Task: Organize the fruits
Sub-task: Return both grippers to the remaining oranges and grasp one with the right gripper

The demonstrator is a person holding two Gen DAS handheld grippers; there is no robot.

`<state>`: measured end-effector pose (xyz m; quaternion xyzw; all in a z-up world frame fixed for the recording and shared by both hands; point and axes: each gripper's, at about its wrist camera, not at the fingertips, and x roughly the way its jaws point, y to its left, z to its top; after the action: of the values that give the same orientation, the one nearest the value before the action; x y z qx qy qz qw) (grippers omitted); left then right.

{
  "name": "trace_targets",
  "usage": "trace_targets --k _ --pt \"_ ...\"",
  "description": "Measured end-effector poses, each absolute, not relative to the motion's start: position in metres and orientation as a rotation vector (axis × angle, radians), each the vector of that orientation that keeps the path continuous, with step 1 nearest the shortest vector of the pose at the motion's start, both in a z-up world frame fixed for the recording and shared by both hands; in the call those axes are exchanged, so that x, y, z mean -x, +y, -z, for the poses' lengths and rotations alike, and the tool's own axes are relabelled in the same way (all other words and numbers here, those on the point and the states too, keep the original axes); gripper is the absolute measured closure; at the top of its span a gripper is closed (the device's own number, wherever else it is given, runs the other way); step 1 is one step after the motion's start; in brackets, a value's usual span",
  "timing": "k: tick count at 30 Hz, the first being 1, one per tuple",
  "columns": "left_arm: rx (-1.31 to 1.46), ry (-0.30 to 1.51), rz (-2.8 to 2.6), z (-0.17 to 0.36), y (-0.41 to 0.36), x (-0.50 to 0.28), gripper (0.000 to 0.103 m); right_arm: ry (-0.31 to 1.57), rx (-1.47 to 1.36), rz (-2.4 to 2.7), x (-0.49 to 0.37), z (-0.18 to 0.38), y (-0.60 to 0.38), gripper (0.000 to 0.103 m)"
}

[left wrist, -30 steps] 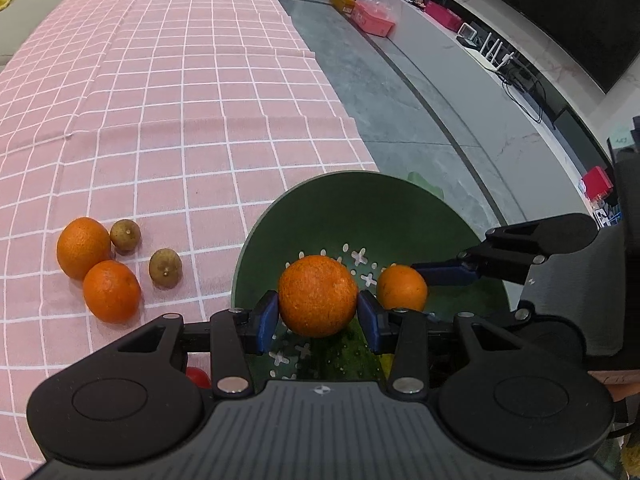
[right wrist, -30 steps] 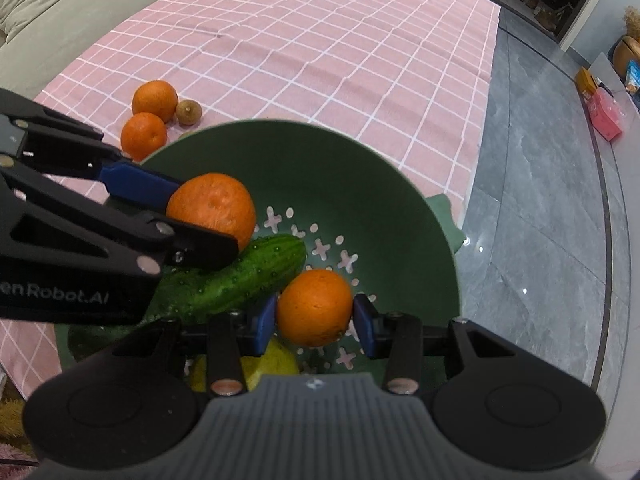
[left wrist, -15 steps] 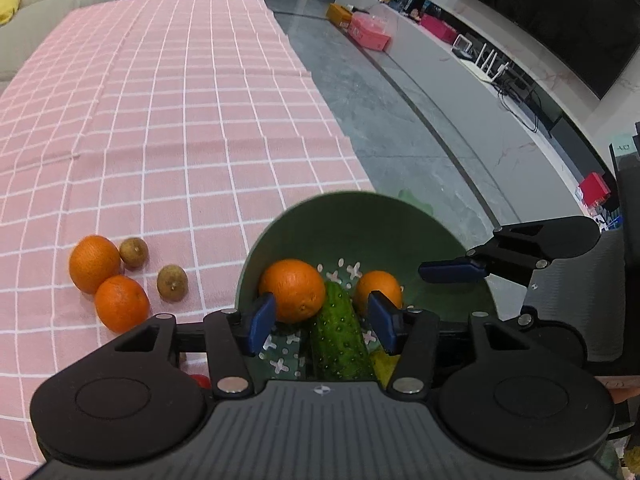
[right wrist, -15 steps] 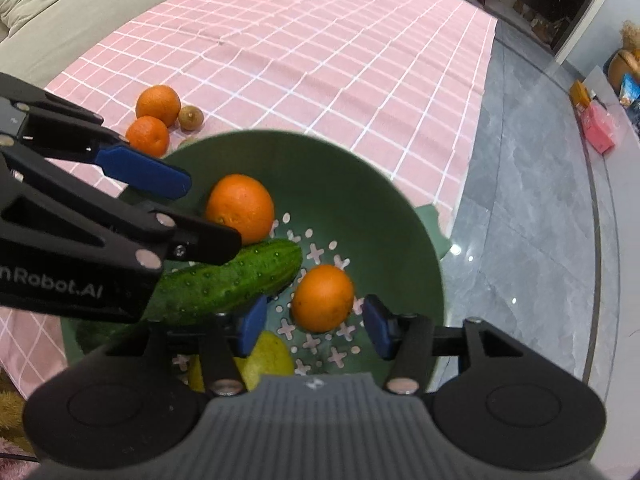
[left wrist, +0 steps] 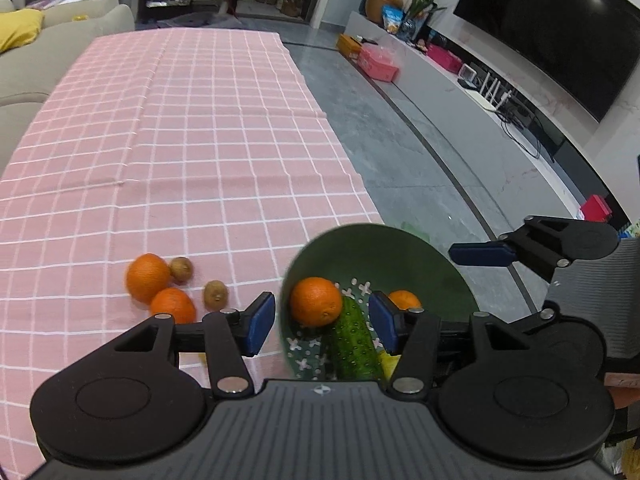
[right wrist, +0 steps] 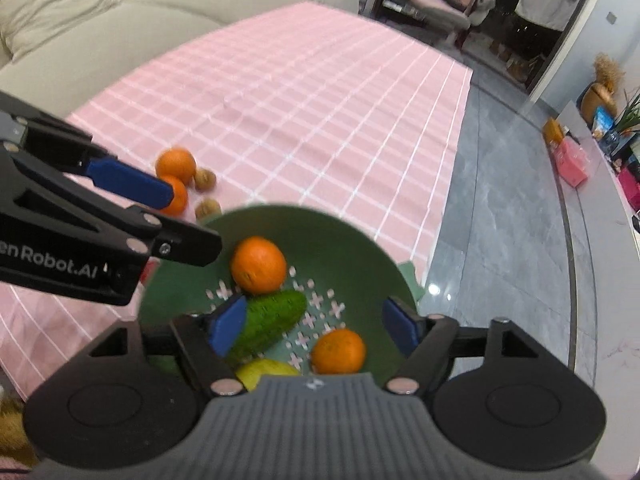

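- Both oranges, clamped between the pads a second ago, now lie loose in the green perforated plastic colander bowl point(right wrist: 372, 256); both tools have since lifted and pulled back.
- Left gripper point(left wrist: 322, 322): jaws spread wide, holding nothing, raised over the bowl's near-left rim.
- Right gripper point(right wrist: 316, 326): jaws likewise apart and empty, hovering above the bowl's near side.
- Larger round orange point(right wrist: 259, 265) rests against the tip of the bumpy green cucumber point(right wrist: 268, 326); smaller orange point(right wrist: 338, 351) sits on the cross-shaped drain holes, apart from both. A yellow fruit point(right wrist: 266, 369) is partly hidden under the right tool.
- Judgement: the bowl serves as the collection point, so both drops look complete.
- Remaining on the pink checked tablecloth point(left wrist: 180, 152): two more oranges point(left wrist: 148, 278) and two small brown kiwis point(left wrist: 216, 295), just left of the bowl.
- Judgement: the left tool sits nearer that cluster and suits the next pick.
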<state>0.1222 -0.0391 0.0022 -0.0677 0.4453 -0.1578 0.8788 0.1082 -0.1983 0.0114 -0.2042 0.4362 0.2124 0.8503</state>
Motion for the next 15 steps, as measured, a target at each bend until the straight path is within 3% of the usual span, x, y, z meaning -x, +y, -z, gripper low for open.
trace_targets --k 8,15 --pt "0.117 0.909 0.255 -0.016 -0.01 -0.106 0.039 0.863 0.337 -0.492 -0.097 -0.033 -0.177 0.02" --pt "0.159 0.924 0.206 -0.013 0.026 -0.097 0.039 0.845 0.312 -0.557 -0.094 -0.033 -0.148 0.02"
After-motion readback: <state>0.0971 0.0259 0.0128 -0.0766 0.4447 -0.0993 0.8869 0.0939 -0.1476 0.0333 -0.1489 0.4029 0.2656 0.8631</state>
